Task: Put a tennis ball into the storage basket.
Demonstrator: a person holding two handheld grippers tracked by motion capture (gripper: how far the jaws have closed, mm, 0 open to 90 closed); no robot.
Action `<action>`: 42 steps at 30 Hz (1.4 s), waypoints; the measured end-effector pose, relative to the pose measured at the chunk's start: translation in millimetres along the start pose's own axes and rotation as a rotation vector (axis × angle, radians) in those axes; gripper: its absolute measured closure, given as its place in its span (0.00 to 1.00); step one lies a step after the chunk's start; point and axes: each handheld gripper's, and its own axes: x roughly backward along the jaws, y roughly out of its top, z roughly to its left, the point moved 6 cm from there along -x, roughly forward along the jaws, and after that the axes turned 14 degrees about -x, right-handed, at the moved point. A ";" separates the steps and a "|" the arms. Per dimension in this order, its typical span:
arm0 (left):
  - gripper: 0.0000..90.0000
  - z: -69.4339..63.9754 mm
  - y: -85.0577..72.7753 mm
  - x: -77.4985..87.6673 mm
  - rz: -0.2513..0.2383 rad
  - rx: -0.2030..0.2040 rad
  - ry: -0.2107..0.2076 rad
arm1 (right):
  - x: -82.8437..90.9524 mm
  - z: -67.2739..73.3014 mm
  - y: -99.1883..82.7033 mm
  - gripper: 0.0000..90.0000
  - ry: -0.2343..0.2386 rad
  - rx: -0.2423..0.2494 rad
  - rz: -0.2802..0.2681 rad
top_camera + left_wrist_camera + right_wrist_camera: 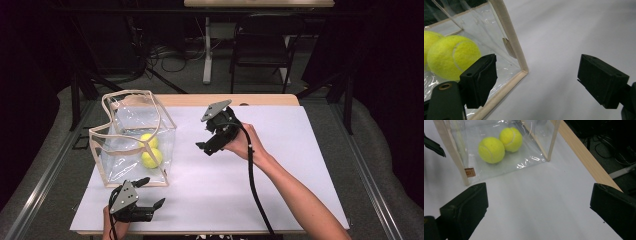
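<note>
Two yellow tennis balls (149, 150) lie touching each other inside a clear plastic bag with beige trim (131, 141), which stands open-topped on the white surface (280, 150). Seen from the right tool's camera, the balls sit ahead and to the left of the jaws, one ball (491, 150) nearer and the other (511, 136) just behind it, with a small brown label (469, 172) on the bag's near wall. The right tool (207, 148) is held above the surface, beside the bag and apart from it; its jaws stand wide apart with nothing between them. The left tool (149, 195) is low, just in front of the bag's near corner, its jaws also spread wide and empty. From the left tool's camera, the bag's trimmed corner (522, 70) rises just past the left jaw, and one ball (452, 57) shows through the clear wall behind that jaw. A black cable (254, 185) trails from the right tool along the person's forearm (300, 200).
</note>
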 end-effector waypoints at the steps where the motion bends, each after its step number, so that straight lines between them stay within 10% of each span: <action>1: 0.18 -0.1 -0.1 0.1 0.001 0.001 0.000 | -0.1 -0.6 -3.4 0.01 0.002 -0.002 0.001; 42: 0.18 -0.5 0.4 -0.9 0.002 0.000 0.000 | 22.3 -14.9 -125.3 0.02 -0.089 -0.100 0.118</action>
